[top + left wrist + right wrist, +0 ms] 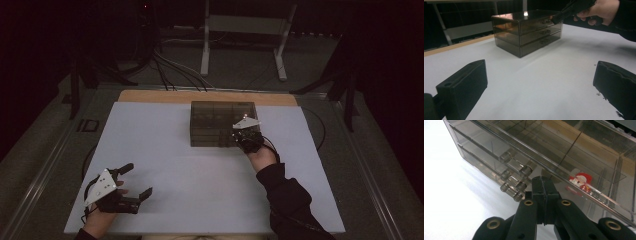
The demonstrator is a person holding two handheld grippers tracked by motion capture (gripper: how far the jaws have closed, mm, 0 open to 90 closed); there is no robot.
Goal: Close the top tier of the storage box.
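Right gripper view has the right gripper point(543, 192), jaws pressed together on nothing, just right of the smoked three-drawer organiser's point(564, 152) handles point(515, 166). Left gripper point(134, 181) rests spread wide, well apart on the tabletop point(200, 180).

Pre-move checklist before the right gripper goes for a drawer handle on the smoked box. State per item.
1. Right gripper at the front of the drawer box: ok, it is at the box's front right in the high view.
2. Right jaws open to take a handle: not ok, they are pressed shut.
3. Jaws lined up on a handle: not ok, the top drawer handle sits left of the jaw tips in the right gripper view.
4. All three drawers closed: ok.
5. Left gripper out of the way: ok, open, near the table's near left edge.
6. Box contents: cannot tell beyond a small red figure.
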